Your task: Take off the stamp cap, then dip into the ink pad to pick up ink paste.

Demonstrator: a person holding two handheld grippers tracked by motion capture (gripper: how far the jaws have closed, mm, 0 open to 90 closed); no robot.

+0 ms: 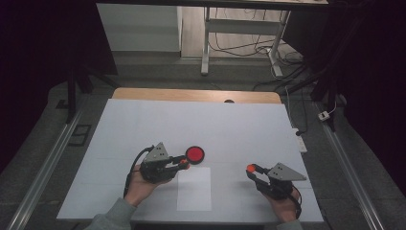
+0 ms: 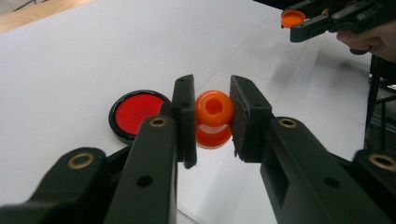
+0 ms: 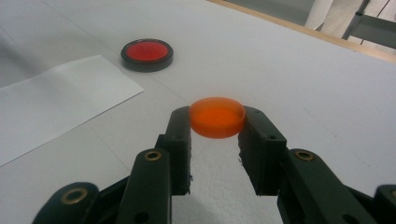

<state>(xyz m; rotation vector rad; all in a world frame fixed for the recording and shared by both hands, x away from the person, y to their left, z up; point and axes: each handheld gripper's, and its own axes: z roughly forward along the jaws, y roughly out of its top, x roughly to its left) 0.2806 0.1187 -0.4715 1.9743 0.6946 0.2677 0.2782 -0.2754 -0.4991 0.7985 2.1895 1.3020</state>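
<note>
Orange bottle point(image 2: 213, 119), small and round with an open neck, sits clamped between the jaws of the left gripper point(image 2: 212, 122), whose pads press on both its sides; in the high view this gripper point(image 1: 183, 164) lies a little left of the table's middle, its tips pointing toward 3 o'clock. Just beyond the tips, at about 1 o'clock from them, a black dish with a red centre point(image 1: 195, 154) rests on the white table cover point(image 1: 143, 120). Right gripper point(image 3: 217, 122) is closed on an orange cap point(image 3: 217, 116), a shallow disc pinched at its rim and held level above the cover; from above, this gripper point(image 1: 250, 168) points toward 9 o'clock, facing the other and well apart from it. A white paper sheet point(image 1: 194, 188) lies between the two hands, at 6 o'clock from the dish. Most of the bottle's lower body is hidden behind the left jaws, and in the high view bottle and cap are only small orange spots. Whether the bottle touches the cover cannot be told.
</note>
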